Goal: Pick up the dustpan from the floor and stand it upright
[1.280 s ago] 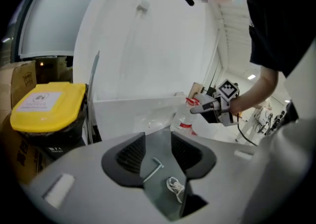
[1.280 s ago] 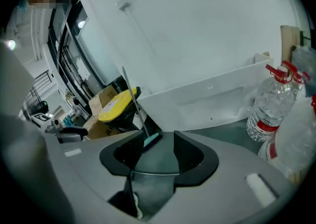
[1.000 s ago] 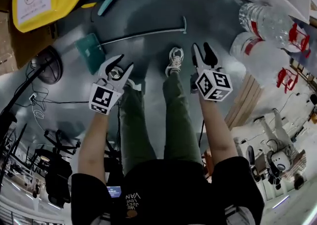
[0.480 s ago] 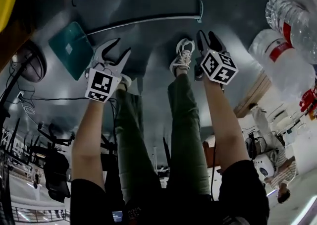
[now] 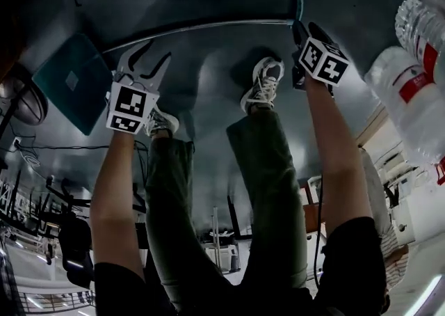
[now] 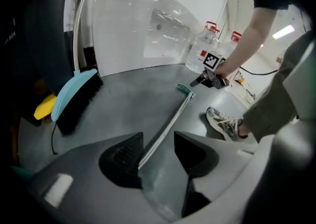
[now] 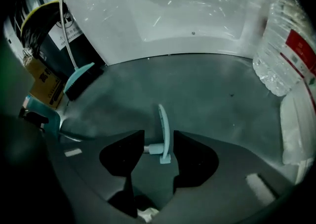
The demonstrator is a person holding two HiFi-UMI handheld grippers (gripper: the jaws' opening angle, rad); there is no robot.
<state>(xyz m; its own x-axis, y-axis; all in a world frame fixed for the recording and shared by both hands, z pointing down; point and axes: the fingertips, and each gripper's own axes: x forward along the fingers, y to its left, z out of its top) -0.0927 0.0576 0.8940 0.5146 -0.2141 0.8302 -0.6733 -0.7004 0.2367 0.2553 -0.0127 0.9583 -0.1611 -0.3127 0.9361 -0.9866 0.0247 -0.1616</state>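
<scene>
Teal dustpan (image 5: 69,85) nearer | left gripper (image 5: 156,51) widened (astride pole (image 6: 168,124)) | right gripper (image 5: 308,27) wide, lower

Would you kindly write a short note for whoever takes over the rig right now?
Left tool: open, jaws have just been opening, astride the silver metal shaft, not clamped.
Right tool: open around the teal plastic end grip, not clamped.
Teal long-handled dustpan: lying flat on the grey floor.
Done: both tools lined up. Left: grip, lift, stand it upright.
</scene>
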